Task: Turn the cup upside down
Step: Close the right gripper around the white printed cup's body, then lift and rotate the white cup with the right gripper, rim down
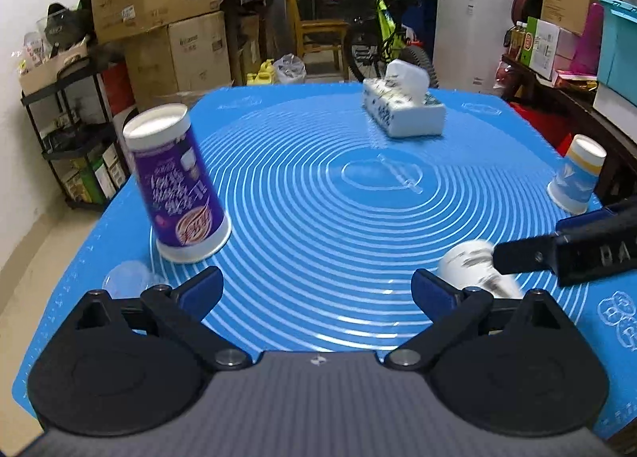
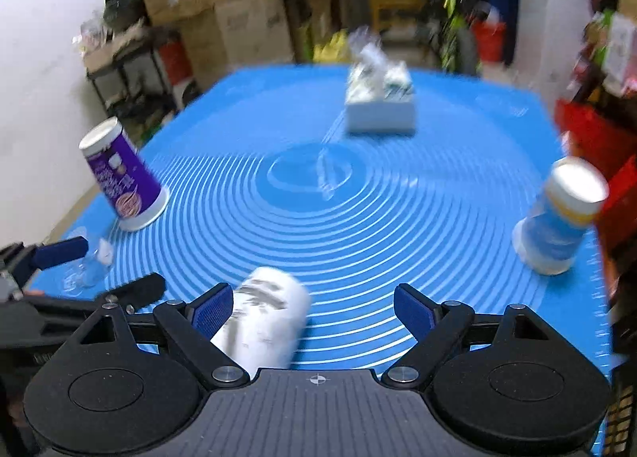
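A white paper cup with grey print (image 2: 264,317) stands upside down on the blue mat, blurred, just inside my right gripper's left finger; it also shows in the left wrist view (image 1: 475,268). My right gripper (image 2: 312,311) is open, not gripping it. My left gripper (image 1: 316,291) is open and empty above the mat. A purple cup (image 1: 179,182) stands upside down at the left, also in the right wrist view (image 2: 123,182). A blue and yellow cup (image 1: 575,174) stands upside down at the right, also in the right wrist view (image 2: 557,214).
A tissue box (image 1: 402,104) sits at the far middle of the mat (image 1: 318,186). A clear plastic cup (image 2: 93,262) stands at the near left corner. Boxes, shelves, a bicycle and a fridge surround the table.
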`<state>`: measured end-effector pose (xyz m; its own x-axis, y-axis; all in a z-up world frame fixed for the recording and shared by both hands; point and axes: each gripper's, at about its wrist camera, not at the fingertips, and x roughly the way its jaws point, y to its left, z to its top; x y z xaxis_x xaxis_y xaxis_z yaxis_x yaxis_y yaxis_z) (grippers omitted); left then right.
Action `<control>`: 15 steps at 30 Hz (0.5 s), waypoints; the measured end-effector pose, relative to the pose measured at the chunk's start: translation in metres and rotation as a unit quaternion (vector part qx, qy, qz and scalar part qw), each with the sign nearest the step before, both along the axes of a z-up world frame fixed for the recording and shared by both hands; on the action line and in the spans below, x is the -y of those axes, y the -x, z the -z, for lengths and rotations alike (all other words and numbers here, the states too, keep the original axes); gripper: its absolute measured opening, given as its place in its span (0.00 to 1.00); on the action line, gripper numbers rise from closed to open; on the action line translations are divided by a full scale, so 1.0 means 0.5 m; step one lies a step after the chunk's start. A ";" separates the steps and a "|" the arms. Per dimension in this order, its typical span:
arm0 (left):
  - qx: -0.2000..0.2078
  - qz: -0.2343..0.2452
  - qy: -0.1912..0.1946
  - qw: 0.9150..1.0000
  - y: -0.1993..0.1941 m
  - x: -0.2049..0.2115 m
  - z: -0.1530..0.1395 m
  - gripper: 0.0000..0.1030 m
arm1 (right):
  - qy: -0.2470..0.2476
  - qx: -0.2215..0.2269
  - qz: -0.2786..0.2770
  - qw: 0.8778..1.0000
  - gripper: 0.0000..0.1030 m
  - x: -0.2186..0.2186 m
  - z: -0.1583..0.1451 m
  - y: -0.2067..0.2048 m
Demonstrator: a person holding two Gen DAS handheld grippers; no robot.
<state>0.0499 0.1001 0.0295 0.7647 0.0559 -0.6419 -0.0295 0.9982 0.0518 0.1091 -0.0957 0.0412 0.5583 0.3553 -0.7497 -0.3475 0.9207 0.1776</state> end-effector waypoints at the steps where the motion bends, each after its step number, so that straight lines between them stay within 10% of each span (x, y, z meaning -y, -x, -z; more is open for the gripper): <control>1: -0.001 -0.001 0.000 1.000 0.003 -0.007 0.004 0.97 | 0.000 -0.015 -0.004 1.000 0.87 -0.010 0.004 -0.012; 11: -0.019 -0.011 0.007 1.000 -0.004 -0.042 0.032 0.97 | -0.031 -0.158 0.001 0.987 0.82 -0.065 0.065 -0.085; 15: -0.017 -0.010 0.039 0.999 -0.002 -0.058 0.033 0.97 | -0.030 -0.181 -0.001 0.983 0.64 -0.069 0.079 -0.088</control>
